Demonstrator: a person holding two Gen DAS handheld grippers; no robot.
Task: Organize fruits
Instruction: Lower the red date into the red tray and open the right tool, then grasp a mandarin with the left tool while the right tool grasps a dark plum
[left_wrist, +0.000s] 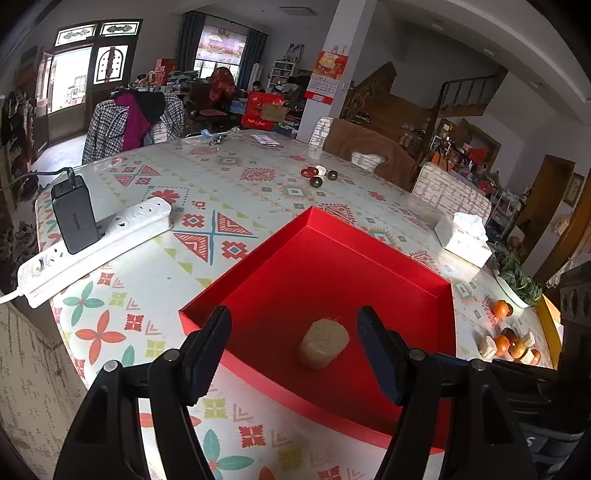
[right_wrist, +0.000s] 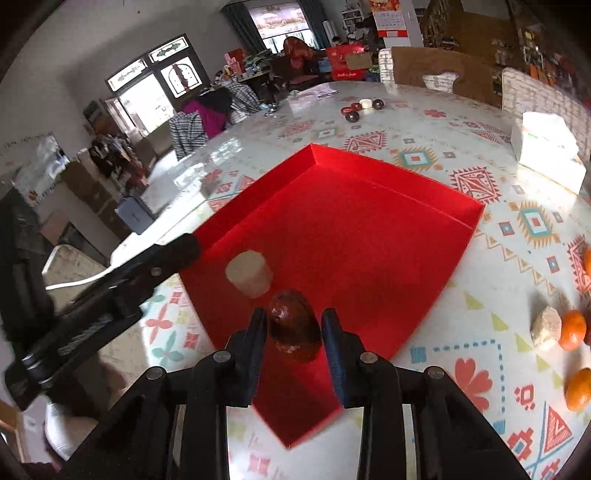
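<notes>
I have the right gripper clamped narrow on a dark reddish-brown fruit, glossy and rounded, and it hangs over the near part of the red box — the step in hand, as I judge it, is setting this fruit down inside. A pale cylindrical piece already lies on the box floor just beyond and to the left of the fruit, so I would lower the fruit beside it rather than onto it, keep the pads pressing until it rests on the red floor, then ease them apart slowly; something this round may roll toward the box wall if let go from a height. The left gripper stands about half wide with nothing between its fingers, poised over the same box with the pale piece lying on the floor below the gap. The left wrist view gives me what the right cannot: a white power strip with a black charger plugged in on the patterned table, and the cluster of oranges with more pale pieces waiting at the table's right edge. The right wrist view alone shows the held fruit and the left gripper's arm reaching in from the side; both show the tissue pack and a small group of dark fruits across the table.
</notes>
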